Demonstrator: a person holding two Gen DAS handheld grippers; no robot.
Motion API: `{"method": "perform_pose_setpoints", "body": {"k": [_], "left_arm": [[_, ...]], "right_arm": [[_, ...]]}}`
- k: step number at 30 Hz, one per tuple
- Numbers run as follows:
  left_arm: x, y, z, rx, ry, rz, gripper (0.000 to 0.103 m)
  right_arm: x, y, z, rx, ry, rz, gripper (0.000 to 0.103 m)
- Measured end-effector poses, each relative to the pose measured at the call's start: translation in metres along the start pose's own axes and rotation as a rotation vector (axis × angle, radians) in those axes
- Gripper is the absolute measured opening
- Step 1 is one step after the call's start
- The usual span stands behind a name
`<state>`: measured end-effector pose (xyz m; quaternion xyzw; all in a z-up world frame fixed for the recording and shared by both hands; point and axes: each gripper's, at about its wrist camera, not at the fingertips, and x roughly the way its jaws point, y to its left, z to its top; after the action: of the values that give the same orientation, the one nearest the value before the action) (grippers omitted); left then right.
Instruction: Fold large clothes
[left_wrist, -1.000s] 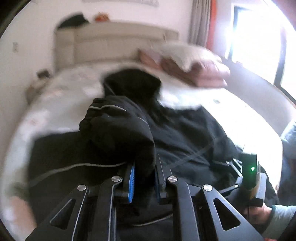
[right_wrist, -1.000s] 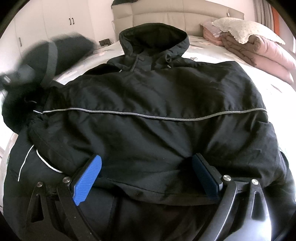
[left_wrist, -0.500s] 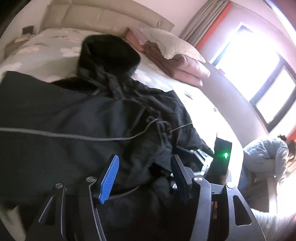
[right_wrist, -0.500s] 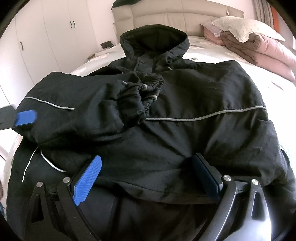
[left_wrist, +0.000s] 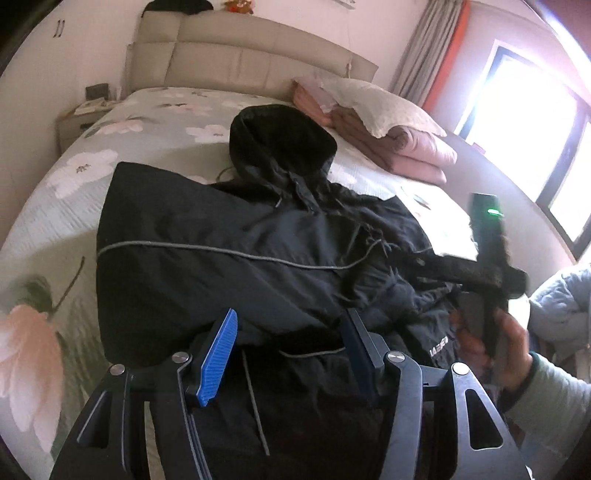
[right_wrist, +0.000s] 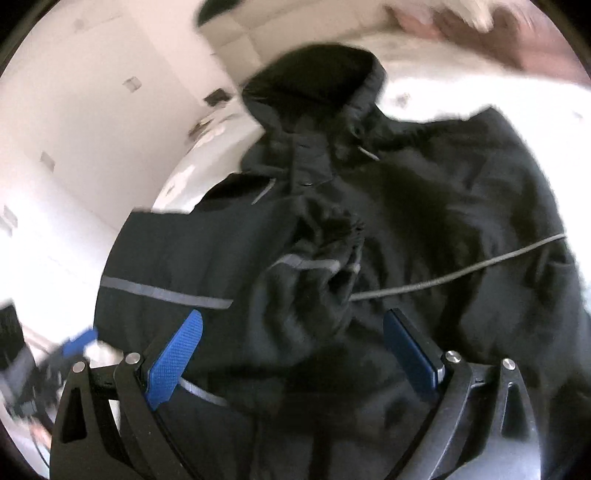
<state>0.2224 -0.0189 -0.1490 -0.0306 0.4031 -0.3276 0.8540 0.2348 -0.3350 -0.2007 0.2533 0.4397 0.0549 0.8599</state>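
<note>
Black hooded padded jacket (left_wrist: 236, 258): lies front-up on the bed, hood (left_wrist: 280, 140) toward the headboard, hem toward the cameras. One sleeve is folded across the chest, its gathered elastic cuff (right_wrist: 332, 243) bunched near the middle. Matte woven shell, creased; thin grey reflective piping (left_wrist: 221, 253) runs across chest and sleeve; a small white logo shows near the hem.

Bed with pale floral quilted cover (left_wrist: 74, 173): open cover shows along one side of the jacket and between the hood and the headboard. On the other side, a narrower white strip separates the jacket from the bed edge below the window.

Beige padded panel headboard (left_wrist: 240, 62): upright at the far end.

Folded pink blankets topped by a cream lace-edged pillow (left_wrist: 399, 136): stacked near the headboard on the window side, well apart from the jacket body.

Left gripper (left_wrist: 291, 343): black frame, ribbed blue pads; points down over the jacket's hem. Its jaws have just been opening and stand parted, gripping nothing; fabric lies below the gap.

Right gripper (right_wrist: 295, 350): same build, jaws wide apart over the chest, pressing on nothing; view blurred. In the left view its black body with a green light is held in the person's hand (left_wrist: 498, 343), sleeve pale green.
</note>
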Motion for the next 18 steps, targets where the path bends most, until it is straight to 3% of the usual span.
{"method": "perform_pose_setpoints", "body": {"k": [2,3,5,7,11,14,16,18], "left_arm": [[0.003,0.000,0.004,-0.006,-0.012,0.015,0.060],[0.002,0.003,0.006,-0.008,-0.025,0.040,0.060],[0.004,0.007,0.009,-0.005,-0.031,0.089,0.060],[0.004,0.012,0.012,-0.005,-0.034,0.148,0.060],[0.004,0.022,0.028,-0.015,-0.060,0.224,0.060],[0.017,0.022,0.040,0.003,-0.041,0.270,0.060],[0.037,0.019,0.046,0.018,-0.005,0.243,0.060],[0.071,0.017,0.047,0.027,0.076,0.219,0.060]], "right_arm": [[0.020,-0.016,0.008,0.108,0.060,0.043,0.090],[0.028,-0.019,0.011,0.144,0.083,0.052,0.081],[0.026,-0.003,0.014,0.082,0.087,0.051,0.051],[0.015,0.021,0.014,-0.028,0.049,0.004,0.039],[-0.036,0.041,0.023,-0.167,-0.109,-0.064,0.037],[-0.085,0.024,0.034,-0.206,-0.226,-0.188,0.037],[-0.102,0.004,0.040,-0.213,-0.244,-0.265,0.037],[-0.098,-0.021,0.045,-0.192,-0.205,-0.305,0.037]]}}
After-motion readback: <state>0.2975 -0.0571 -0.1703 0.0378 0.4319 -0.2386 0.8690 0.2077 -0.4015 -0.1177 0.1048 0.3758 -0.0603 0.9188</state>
